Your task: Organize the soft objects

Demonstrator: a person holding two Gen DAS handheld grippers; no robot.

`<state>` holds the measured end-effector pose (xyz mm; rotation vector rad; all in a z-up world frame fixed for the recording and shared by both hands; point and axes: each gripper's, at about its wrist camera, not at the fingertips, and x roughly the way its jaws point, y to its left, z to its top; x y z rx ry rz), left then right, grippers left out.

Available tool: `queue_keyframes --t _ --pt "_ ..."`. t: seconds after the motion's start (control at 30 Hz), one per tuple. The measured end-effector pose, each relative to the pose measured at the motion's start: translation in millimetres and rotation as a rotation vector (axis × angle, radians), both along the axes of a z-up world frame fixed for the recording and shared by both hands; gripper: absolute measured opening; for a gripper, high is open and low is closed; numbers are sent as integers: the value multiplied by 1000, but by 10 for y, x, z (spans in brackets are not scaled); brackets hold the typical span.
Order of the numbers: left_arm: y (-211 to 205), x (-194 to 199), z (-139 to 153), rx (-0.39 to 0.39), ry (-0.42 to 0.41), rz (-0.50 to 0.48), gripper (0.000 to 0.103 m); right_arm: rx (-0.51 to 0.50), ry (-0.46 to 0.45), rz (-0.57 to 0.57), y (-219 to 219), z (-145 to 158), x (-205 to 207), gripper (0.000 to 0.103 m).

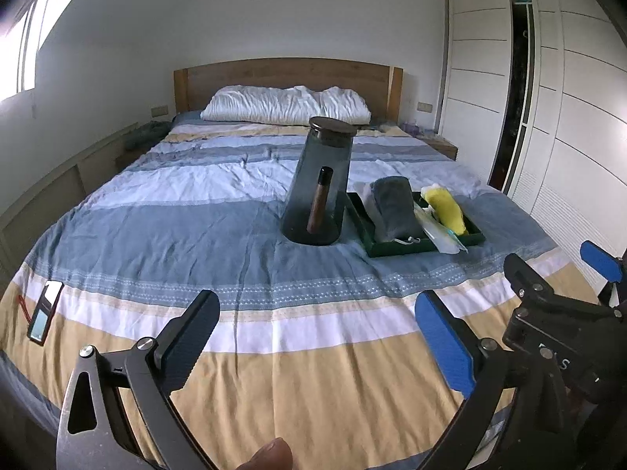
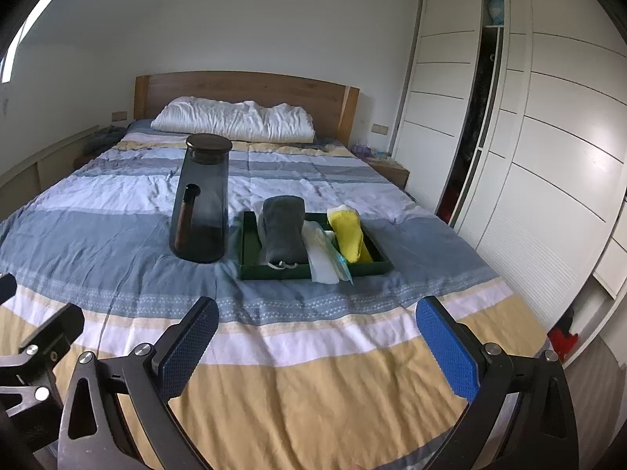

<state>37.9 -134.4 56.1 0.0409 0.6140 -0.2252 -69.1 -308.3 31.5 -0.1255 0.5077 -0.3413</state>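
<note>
both grippers, left gripper (image 1: pixel 317 340) and right gripper (image 2: pixel 317 346), are wide open and hold nothing. far ahead, a green tray (image 2: pixel 274 272) of soft things (image 2: pixel 284 231) sits right of a dark jug (image 2: pixel 202 199).

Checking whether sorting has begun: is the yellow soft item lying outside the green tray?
No, the yellow soft item lies inside the green tray, at its right end beside the white packet.

Both wrist cams at bed (image 1: pixel 274 372) foot, facing headboard (image 2: pixel 243 90); share tray (image 2: pixel 245 270).
</note>
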Motion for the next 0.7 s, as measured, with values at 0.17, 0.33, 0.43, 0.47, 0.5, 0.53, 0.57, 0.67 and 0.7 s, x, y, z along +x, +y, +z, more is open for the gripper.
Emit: queue_keyframes --t 0.17,0.33,0.43,0.47,0.5,0.53,0.57,0.67,0.7 --pt "-9 -5 -42 17 -4 -11 98 -1 6 2 8 -50 -1 103" --pt "-43 -31 -114 33 -5 -26 99 1 24 -12 -33 -164 -17 103" --pt "-76 -58 -125 25 -10 -44 99 1 29 -31 -73 -175 -31 103" --pt "-95 -67 -132 30 -13 -48 99 3 28 -36 -86 -177 -32 103" --pt "-110 -74 -135 34 -15 -49 100 6 27 -43 -103 -168 -30 103" --pt "-124 -79 -143 40 -15 -52 101 6 25 -47 -110 -166 -30 103" --pt "-138 -83 -153 42 -10 -59 101 5 23 -50 -115 -165 -31 103" --pt "-161 -94 -174 44 3 -81 101 6 18 -55 -122 -159 -32 103" --pt "-168 -98 -175 46 2 -79 101 5 17 -55 -125 -172 -29 103"
